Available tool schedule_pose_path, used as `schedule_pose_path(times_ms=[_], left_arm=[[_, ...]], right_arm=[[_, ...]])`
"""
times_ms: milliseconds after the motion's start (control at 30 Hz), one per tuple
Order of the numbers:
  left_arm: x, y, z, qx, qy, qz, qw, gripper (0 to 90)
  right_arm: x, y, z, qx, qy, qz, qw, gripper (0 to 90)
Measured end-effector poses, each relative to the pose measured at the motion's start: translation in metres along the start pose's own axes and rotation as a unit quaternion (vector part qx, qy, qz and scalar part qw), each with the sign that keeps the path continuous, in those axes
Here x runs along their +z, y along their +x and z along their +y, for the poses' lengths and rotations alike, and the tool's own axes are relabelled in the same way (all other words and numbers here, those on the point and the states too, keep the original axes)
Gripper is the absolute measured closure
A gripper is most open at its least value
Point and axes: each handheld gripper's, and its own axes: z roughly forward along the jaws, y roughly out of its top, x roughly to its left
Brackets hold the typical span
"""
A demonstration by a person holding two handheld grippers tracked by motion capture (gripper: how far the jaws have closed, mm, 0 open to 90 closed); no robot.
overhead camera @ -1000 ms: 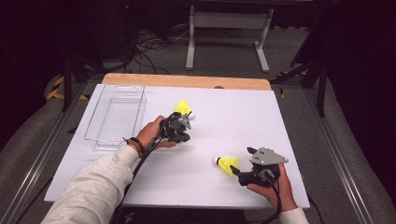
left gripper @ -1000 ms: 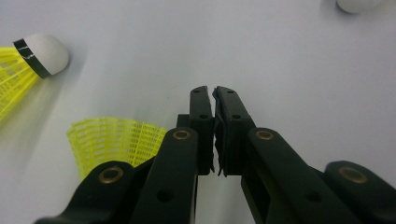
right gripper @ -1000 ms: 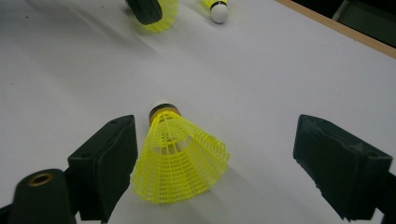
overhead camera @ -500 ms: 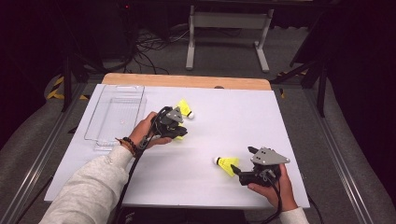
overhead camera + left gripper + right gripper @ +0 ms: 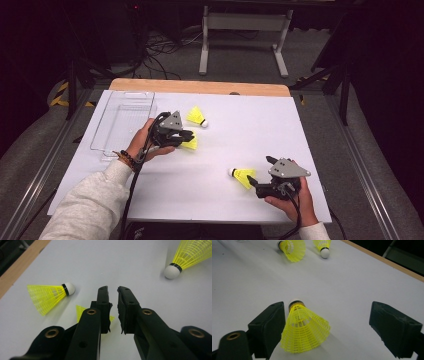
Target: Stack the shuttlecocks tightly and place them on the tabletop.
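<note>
Yellow net-skirt shuttlecocks on a smooth white table

The left gripper [image 5: 113, 293] has just been opening a crack, nothing between. The right gripper [image 5: 327, 322] gapes wide around a cone-shaped shuttlecock [image 5: 304, 328] lying on the table [image 5: 250, 135].

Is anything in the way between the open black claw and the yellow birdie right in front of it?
Nothing visible is. The right gripper has its jaws spread wide, and the yellow plastic-mesh shuttlecock already lies on the white table between them, close against one jaw. The other two shuttlecocks lie far off.
</note>
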Motion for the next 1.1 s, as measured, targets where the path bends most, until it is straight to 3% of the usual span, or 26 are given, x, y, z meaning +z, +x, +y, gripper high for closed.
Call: schedule_pose_path(times_ms=[233,467,700,900,1067,1100], left_arm=[[-0.019,-0.008,-0.007,0.014,-0.034,0.031,0.9989,75.1],[-0.041,-0.022,-0.022,0.035,-0.071,0.062,0.9949,71.2],[-0.057,-0.03,-0.038,0.034,-0.1,0.085,0.9908,65.1],[-0.067,-0.036,-0.052,0.023,-0.109,0.107,0.988,53.8],[-0.076,-0.039,-0.06,0.018,-0.122,0.113,0.9859,38.4],[-0.08,-0.04,-0.063,0.013,-0.127,0.124,0.9841,34.2]], right_arm=[[0.0,0.0,0.001,-0.001,-0.007,-0.006,1.0,14.5],[0.0,-0.001,0.003,0.003,-0.012,-0.01,0.9999,14.5],[0.003,0.0,0.014,0.001,-0.026,-0.009,0.9996,14.6],[0.004,0.0,0.027,0.0,-0.043,-0.01,0.999,14.6],[0.007,-0.001,0.043,-0.001,-0.058,-0.003,0.9983,16.8],[0.008,-0.001,0.046,-0.001,-0.059,-0.001,0.9982,16.9]])
